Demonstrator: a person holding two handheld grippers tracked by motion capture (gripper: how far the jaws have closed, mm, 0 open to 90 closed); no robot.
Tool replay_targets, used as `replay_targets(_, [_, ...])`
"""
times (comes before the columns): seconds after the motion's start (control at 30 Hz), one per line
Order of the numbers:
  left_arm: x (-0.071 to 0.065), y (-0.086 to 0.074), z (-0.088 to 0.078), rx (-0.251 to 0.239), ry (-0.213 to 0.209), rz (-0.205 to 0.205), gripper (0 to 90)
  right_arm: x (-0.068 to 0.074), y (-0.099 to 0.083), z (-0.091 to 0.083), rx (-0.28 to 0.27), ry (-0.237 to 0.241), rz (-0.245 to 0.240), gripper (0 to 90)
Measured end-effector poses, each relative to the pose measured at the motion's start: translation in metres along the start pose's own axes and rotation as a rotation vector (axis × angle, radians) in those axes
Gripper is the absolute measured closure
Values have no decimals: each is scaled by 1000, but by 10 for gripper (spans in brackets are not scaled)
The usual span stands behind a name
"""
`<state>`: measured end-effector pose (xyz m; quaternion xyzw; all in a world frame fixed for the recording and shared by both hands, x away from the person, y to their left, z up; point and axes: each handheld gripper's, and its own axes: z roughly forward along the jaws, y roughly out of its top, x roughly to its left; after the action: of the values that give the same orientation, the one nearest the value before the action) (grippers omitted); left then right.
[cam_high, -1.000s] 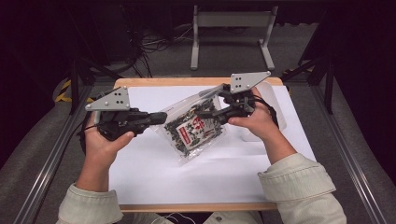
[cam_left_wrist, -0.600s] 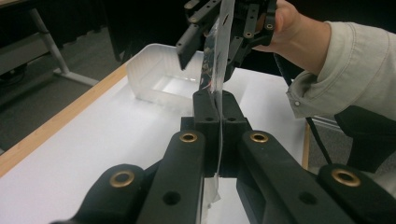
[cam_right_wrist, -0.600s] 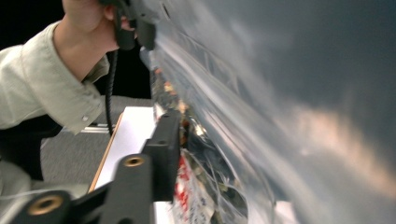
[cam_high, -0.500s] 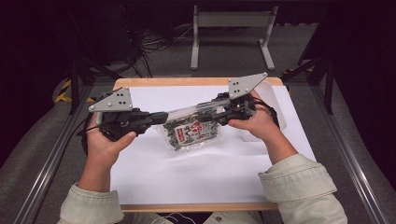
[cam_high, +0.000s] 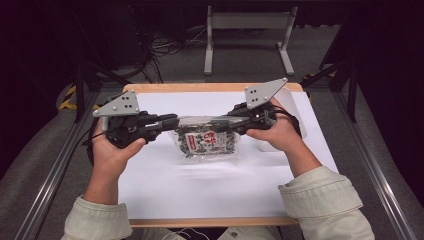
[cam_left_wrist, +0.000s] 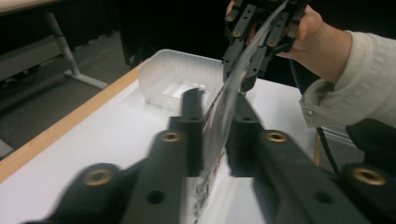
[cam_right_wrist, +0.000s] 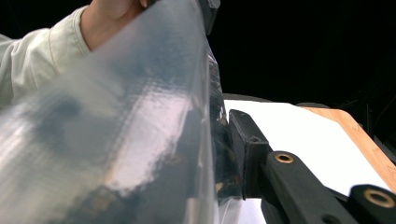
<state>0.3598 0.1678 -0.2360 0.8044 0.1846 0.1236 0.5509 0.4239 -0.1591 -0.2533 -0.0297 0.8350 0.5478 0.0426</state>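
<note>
Item: clear plastic snack bag with dark contents and a red-and-white label (cam_high: 207, 141), listed view by view.

1. High view. We find the bag strung between the 2 tools above the white sheet covering the wooden table (cam_high: 200, 195), its long axis running left to right, top edge taut, body hanging toward the person. The left gripper (cam_high: 172, 121) reaches its left top corner from the left; the right gripper (cam_high: 227, 120) meets the right top corner from the right. Both hands are level, forearms splayed outward, jaws pointing at each other.

2. Left gripper view. Here the bag (cam_left_wrist: 224, 112) runs edge-on between our own 2 black jaws. The jaws have just been opening a little, and a slim gap shows on each side of the film, so we judge the pads off it. Beyond stand the right gripper (cam_left_wrist: 250, 81), pinching the far corner, and a translucent white plastic tray (cam_left_wrist: 161, 77).

3. Right gripper view. The bag's film (cam_right_wrist: 107, 135) lies flat against the 1 visible jaw. These jaws have just been closing, and we read them as clamped on the bag.

Any pull apart depends on the left corner being regripped.
</note>
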Motion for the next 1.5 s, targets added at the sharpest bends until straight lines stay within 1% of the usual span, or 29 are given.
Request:
replay_targets(0.03, [-1, 0, 0, -3, 11, 3, 728, 0, 0, -1, -2, -5, 9, 761])
replay_targets(0.07, [-1, 0, 0, -7, 32, 6, 673, -1, 0, -2, -4, -7, 11, 761])
replay_targets(0.1, [-1, 0, 0, -7, 32, 6, 570, -1, 0, -2, -4, -7, 11, 761])
replay_targets(0.13, [-1, 0, 1, -18, 52, 11, 570, -2, 0, -4, -4, -17, 17, 761])
replay_targets(0.17, [0, -1, 0, -20, 56, 10, 508, -2, 0, -7, -12, -24, 21, 761])
replay_targets(0.23, [1, -2, -1, -30, 60, 8, 457, -4, 0, -11, -22, -33, 29, 761])
replay_targets(0.27, [2, -3, -2, -41, 73, 12, 411, -4, 0, -14, -26, -38, 33, 761])
replay_targets(0.3, [4, -4, -3, -52, 79, 5, 372, -5, 0, -17, -27, -47, 36, 761])
replay_targets(0.4, [6, -8, -9, -72, 83, -6, 337, -8, 1, -29, -36, -79, 56, 761])
replay_targets(0.5, [8, -15, -12, -82, 90, -8, 311, -11, 1, -41, -49, -117, 73, 760])
replay_targets(0.57, [10, -21, -14, -81, 87, -18, 297, -12, 1, -48, -57, -141, 85, 760])
replay_targets(0.6, [11, -24, -15, -79, 92, -24, 292, -15, 0, -55, -66, -171, 92, 761])
replay_targets(0.63, [12, -27, -16, -81, 100, -30, 292, -15, 0, -55, -66, -171, 92, 761])
replay_targets(0.67, [13, -30, -18, -79, 106, -33, 287, -17, 0, -62, -75, -195, 106, 761])
replay_targets(0.7, [15, -36, -20, -75, 113, -43, 287, -19, 0, -65, -76, -208, 110, 760])
replay_targets(0.8, [18, -46, -20, -63, 126, -52, 287, -23, -1, -75, -82, -244, 121, 760])
replay_targets(0.87, [19, -52, -18, -50, 131, -59, 282, -27, -2, -83, -89, -277, 129, 760])
replay_targets(0.93, [20, -59, -16, -30, 144, -60, 280, -30, -3, -90, -94, -304, 138, 760])
replay_targets(1.07, [24, -74, -13, -31, 142, -94, 281, -36, -3, -102, -94, -360, 146, 760])
replay_targets(1.1, [24, -74, -13, -31, 142, -94, 282, -38, -4, -107, -96, -378, 153, 760])
replay_targets(1.13, [24, -77, -13, -27, 143, -101, 282, -38, -4, -107, -96, -378, 153, 760])
replay_targets(1.17, [25, -81, -12, -22, 145, -104, 283, -42, -5, -114, -97, -401, 163, 760])
replay_targets(1.2, [25, -86, -11, -20, 145, -115, 282, -43, -5, -116, -95, -409, 166, 760])
replay_targets(1.3, [27, -94, -8, -17, 147, -119, 272, -47, -6, -122, -85, -434, 172, 760])
replay_targets(1.33, [27, -94, -8, -17, 147, -119, 259, -47, -6, -122, -85, -434, 172, 760])
replay_targets(1.4, [28, -99, -6, 1, 158, -109, 256, -49, -8, -128, -73, -467, 164, 760])
replay_targets(1.43, [29, -102, -5, 7, 161, -111, 255, -50, -8, -130, -68, -478, 167, 760])
replay_targets(1.47, [30, -106, -4, 15, 162, -112, 255, -52, -11, -136, -72, -500, 175, 760])
replay_targets(1.5, [31, -110, -5, 7, 168, -114, 254, -53, -12, -137, -75, -506, 180, 760])
